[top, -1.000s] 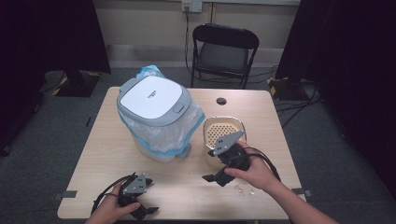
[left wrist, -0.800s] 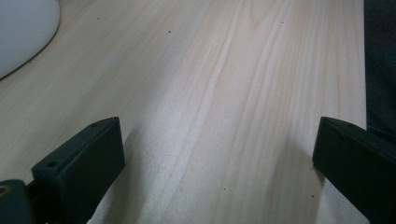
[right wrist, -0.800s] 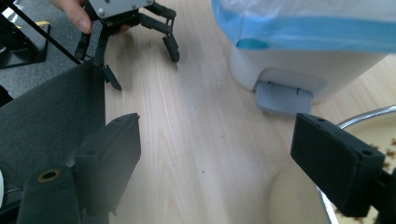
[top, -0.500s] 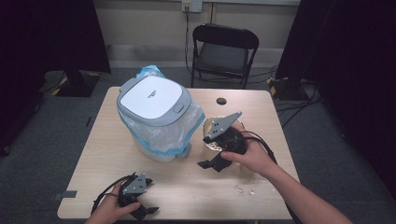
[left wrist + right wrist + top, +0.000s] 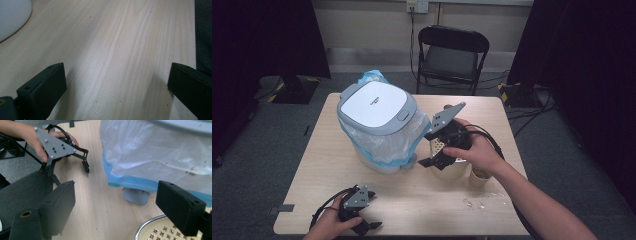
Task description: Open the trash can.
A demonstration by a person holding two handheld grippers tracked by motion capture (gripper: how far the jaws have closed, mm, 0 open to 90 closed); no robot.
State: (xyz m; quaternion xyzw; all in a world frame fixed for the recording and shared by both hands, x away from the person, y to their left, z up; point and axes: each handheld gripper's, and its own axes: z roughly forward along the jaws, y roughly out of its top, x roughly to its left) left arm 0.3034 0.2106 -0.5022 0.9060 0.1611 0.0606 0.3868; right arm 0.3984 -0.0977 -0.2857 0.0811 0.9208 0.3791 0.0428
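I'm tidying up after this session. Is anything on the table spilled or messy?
Yes. Pale crumbs or droplets lie scattered on the table near its front edge, just in front of a small cup by the person's right wrist. What they are is too small to tell.

Light wood table [image 5: 337, 165] sitting mid-frame on grey carpet [image 5: 272, 135]. Black folding chair [image 5: 452, 55] standing behind it, top centre, against a pale wall [image 5: 362, 25] with an outlet [image 5: 417, 6]. Black curtains [image 5: 262, 40] hanging upper left and right. Cables [image 5: 527, 107] lying right of the table.
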